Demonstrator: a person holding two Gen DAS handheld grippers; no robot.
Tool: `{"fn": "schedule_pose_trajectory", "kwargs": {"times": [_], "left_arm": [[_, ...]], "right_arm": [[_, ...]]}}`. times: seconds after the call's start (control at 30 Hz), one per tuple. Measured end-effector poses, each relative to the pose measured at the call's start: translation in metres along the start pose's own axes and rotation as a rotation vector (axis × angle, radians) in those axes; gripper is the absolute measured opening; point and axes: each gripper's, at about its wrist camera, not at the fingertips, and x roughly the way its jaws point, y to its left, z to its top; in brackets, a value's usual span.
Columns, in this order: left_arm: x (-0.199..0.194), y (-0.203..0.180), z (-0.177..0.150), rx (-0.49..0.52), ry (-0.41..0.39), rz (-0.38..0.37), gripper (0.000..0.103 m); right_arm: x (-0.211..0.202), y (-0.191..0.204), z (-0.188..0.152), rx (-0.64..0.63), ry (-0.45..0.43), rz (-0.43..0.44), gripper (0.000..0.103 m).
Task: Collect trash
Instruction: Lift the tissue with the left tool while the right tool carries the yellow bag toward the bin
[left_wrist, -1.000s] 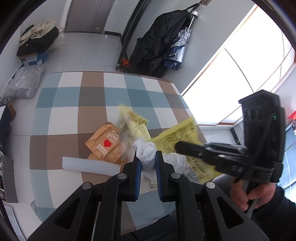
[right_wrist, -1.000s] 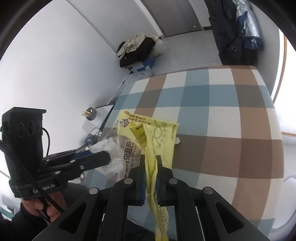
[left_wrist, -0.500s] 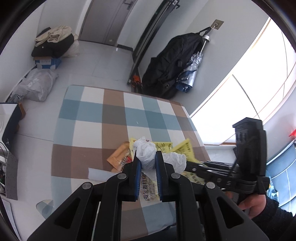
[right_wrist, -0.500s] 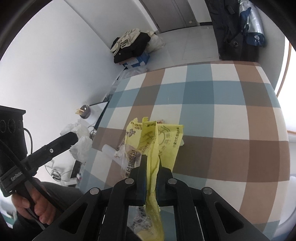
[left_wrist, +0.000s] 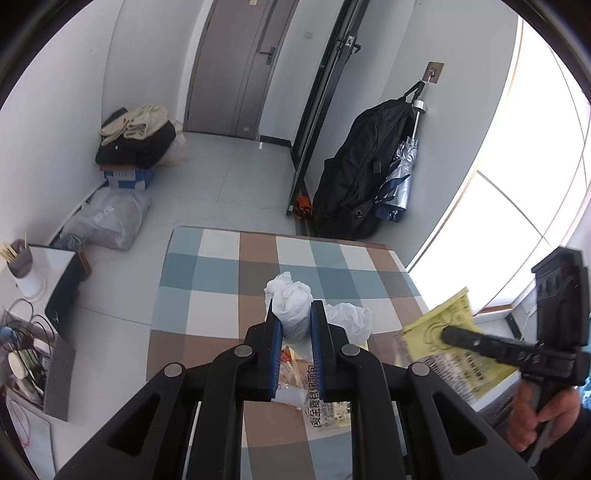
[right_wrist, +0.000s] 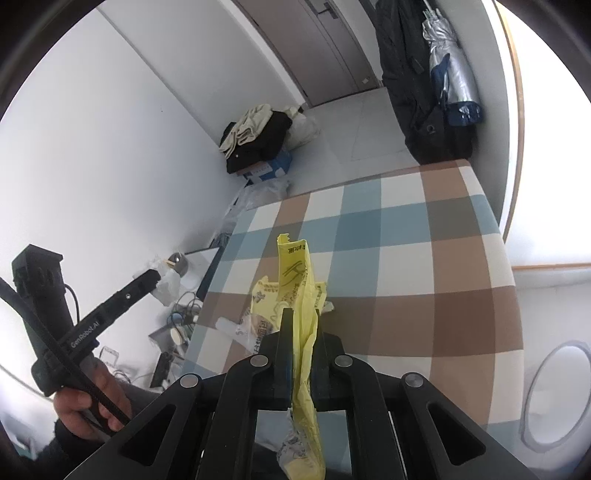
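Left gripper (left_wrist: 295, 325) clenches a white tissue wad (left_wrist: 291, 306); right gripper (right_wrist: 301, 328) grips a yellow wrapper (right_wrist: 299, 280) above the checked table (right_wrist: 424, 258)

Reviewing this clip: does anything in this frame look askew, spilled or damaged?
Nothing looks damaged or spilled. The left hand-held gripper is shut on a crumpled white tissue, the right hand-held gripper on a yellow wrapper. More wrappers lie on the checkered tablecloth.
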Motion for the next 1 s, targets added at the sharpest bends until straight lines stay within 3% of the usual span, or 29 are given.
{"fn": "schedule_pose_trajectory", "kwargs": {"times": [0.27,0.63,1.0], "left_arm": [[-0.009,-0.033,0.009,0.073,-0.03,0.0,0.01],[-0.021,-0.117,0.03,0.189,-0.088,-0.099,0.01],[0.005,-0.224,0.03,0.296,-0.029,-0.276,0.01]], "right_arm": [[-0.05,0.002,0.011,-0.024,-0.098,-0.002,0.005],[-0.141,-0.024,0.016,0.009,-0.26,-0.026,0.005],[-0.24,-0.092,0.002,0.084,-0.396,-0.204,0.005]]}}
